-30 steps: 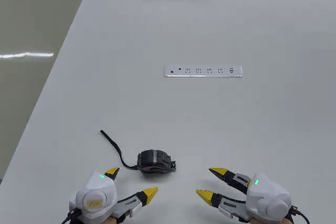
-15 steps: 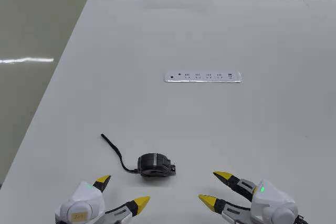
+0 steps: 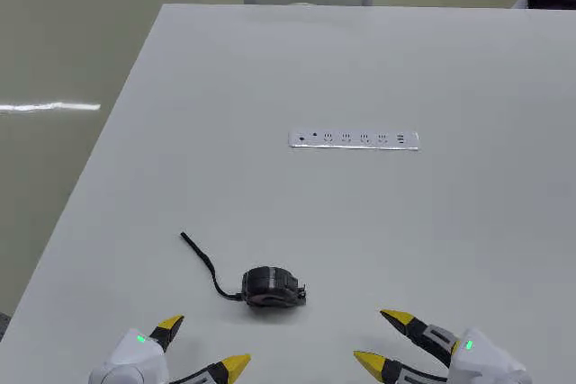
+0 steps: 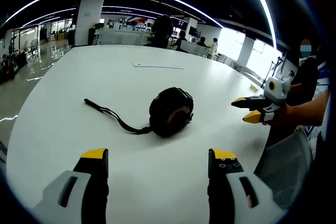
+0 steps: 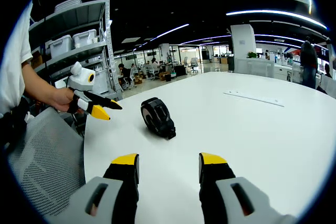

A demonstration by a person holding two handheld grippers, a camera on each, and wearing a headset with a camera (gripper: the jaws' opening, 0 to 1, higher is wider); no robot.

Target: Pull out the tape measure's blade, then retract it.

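Both tools are released: the left gripper [image 3: 203, 343] hangs low over the near edge of the table [image 3: 468, 213] with its 2 yellow-tipped jaws spread wide and nothing between them. The right gripper [image 3: 378, 339] is likewise parted and empty.

The tape measure [image 3: 270, 287] rests on the table just ahead of the 2 grippers and between them, touching neither. In the left gripper view it sits almost dead centre between that gripper's jaws, so the left one looks nearer and better lined up. From the right gripper it lies ahead and off to the left.

The case's long axis appears to run across the person, left to right. A small tab [image 3: 301, 292] juts from its right end, toward the right gripper; I judge this to be the hook of the measure, though it is too small to be sure. Nothing is drawn out of the case.

The black wrist strap [image 3: 202, 263] trails from the case's left end, away and leftward. A white power strip [image 3: 354, 139] lies well beyond.
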